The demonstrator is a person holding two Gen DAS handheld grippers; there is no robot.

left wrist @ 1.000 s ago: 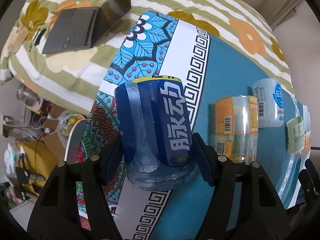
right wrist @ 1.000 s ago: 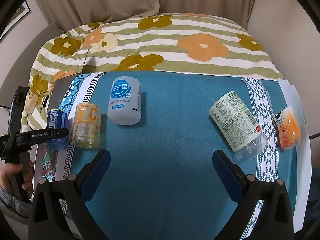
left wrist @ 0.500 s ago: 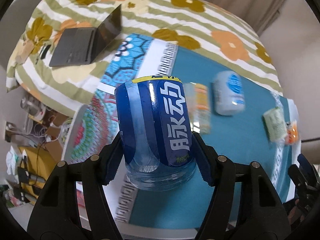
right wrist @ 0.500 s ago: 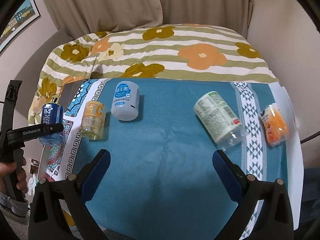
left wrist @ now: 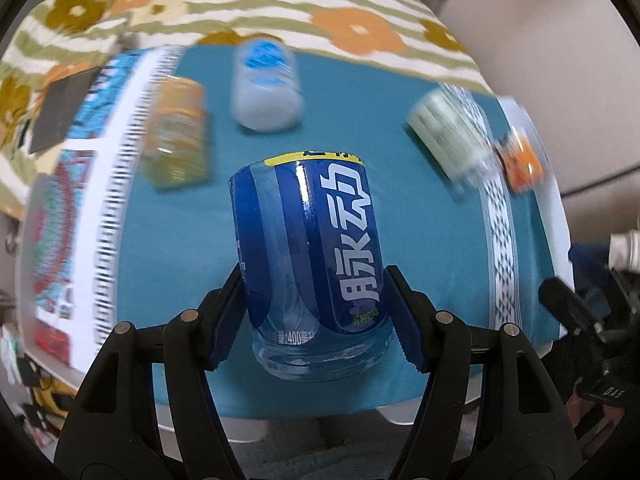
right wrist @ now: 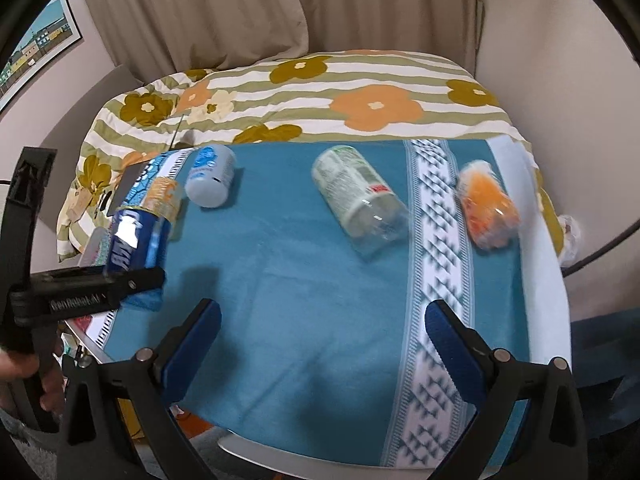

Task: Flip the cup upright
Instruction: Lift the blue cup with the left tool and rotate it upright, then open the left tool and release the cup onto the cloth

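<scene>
My left gripper (left wrist: 316,316) is shut on a blue-labelled clear plastic cup (left wrist: 308,248) and holds it in the air above the teal cloth (left wrist: 180,248), its clear base nearest the camera. The right wrist view shows the same cup (right wrist: 134,240) held off the table's left edge by the left gripper (right wrist: 132,280). My right gripper (right wrist: 320,344) is open and empty over the near middle of the cloth (right wrist: 300,280). Lying on their sides are an orange-labelled cup (right wrist: 162,196), a white cup (right wrist: 210,176), a green-labelled cup (right wrist: 356,196) and an orange-filled cup (right wrist: 486,210).
The table stands against a bed with a striped floral quilt (right wrist: 320,96). A dark laptop (left wrist: 60,116) lies on the quilt at the left. A patterned mat (left wrist: 60,208) covers the table's left end. A wall rises at the right.
My left gripper has swung right with the blue cup, from over the patterned mat to over the teal cloth. My right gripper has pulled back and turned left, still open.
</scene>
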